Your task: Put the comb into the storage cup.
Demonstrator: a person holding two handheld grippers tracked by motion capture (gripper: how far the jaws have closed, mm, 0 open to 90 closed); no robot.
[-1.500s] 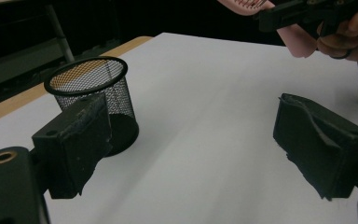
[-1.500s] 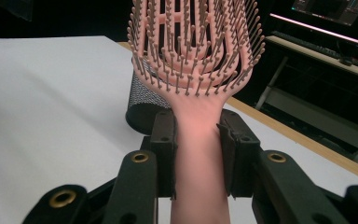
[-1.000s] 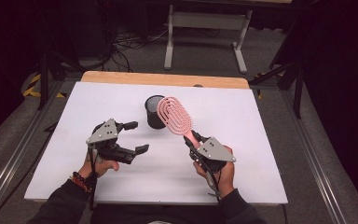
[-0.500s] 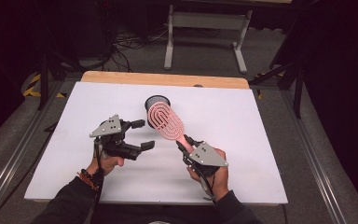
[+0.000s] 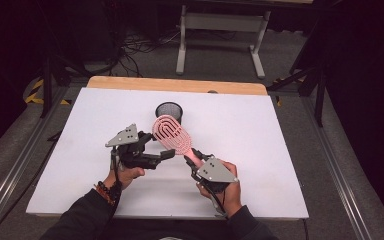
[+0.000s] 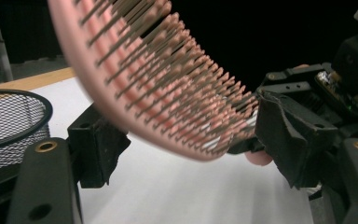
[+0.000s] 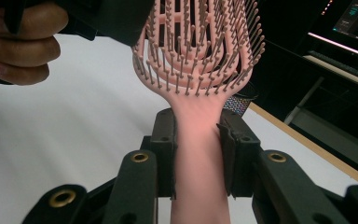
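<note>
**Pink brush held by its handle, second tool closing round the head**

The pink hairbrush (image 5: 172,135) is clear of the worktop (image 5: 260,130), tilted, its handle low and its open, looped head raised up and away from the person. The right tool (image 5: 192,159) pinches the handle: in the right gripper view the handle (image 7: 198,154) runs straight up between the two black pads, which press on it from either side. The left tool (image 5: 162,148) sits just beside the head, on its left in the high view. Its jaws have just been closing, with the lower edge of the bristled head (image 6: 168,93) between them; in the left gripper view the pads stand on either side of the head, with a gap visible at the right pad, so they are spread and not gripping. Just beyond the brush head, farther from both tools, a black mesh cup (image 5: 169,111) stands upright on the white worktop. The person's hands grip both tools from below.
</note>
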